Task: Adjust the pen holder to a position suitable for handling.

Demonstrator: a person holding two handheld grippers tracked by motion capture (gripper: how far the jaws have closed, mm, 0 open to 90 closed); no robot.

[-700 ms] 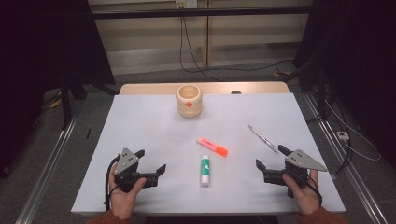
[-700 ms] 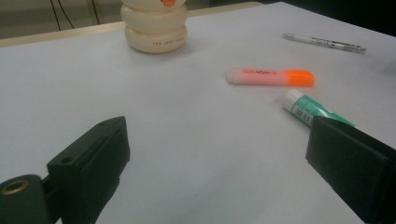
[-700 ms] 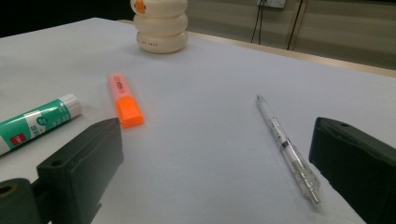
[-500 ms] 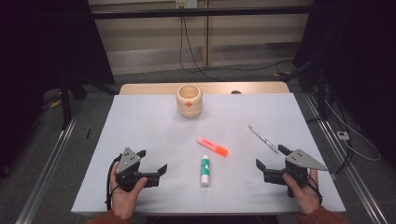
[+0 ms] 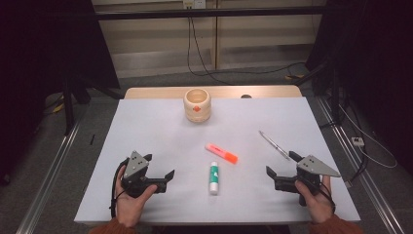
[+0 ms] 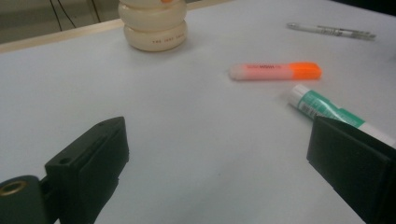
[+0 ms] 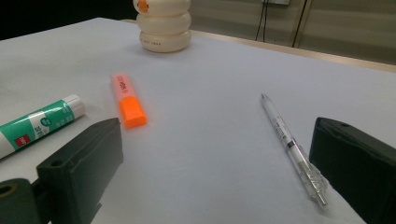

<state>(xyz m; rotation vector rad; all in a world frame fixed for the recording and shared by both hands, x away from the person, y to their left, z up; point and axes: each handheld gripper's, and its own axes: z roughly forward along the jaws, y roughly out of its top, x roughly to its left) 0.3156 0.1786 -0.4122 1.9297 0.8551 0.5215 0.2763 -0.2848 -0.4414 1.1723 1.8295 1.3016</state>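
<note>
Both grippers' fingers wide apart, empty; left gripper (image 5: 158, 174) nr glue stick (image 5: 213, 176), right gripper (image 5: 283, 167) nr pen (image 5: 274, 144).

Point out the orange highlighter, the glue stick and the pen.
orange highlighter (image 5: 221, 153): high view, middle of its barrel.
glue stick (image 5: 213, 174): high view, green label at mid-length.
pen (image 7: 289, 140): right gripper view, clear barrel near its middle.

Dark print line low on cream holder (image 6: 153, 29), letters too blurred; red print on pink highlighter (image 6: 275, 71) unreadable; glue stick (image 7: 39, 122) label illegible.
</note>
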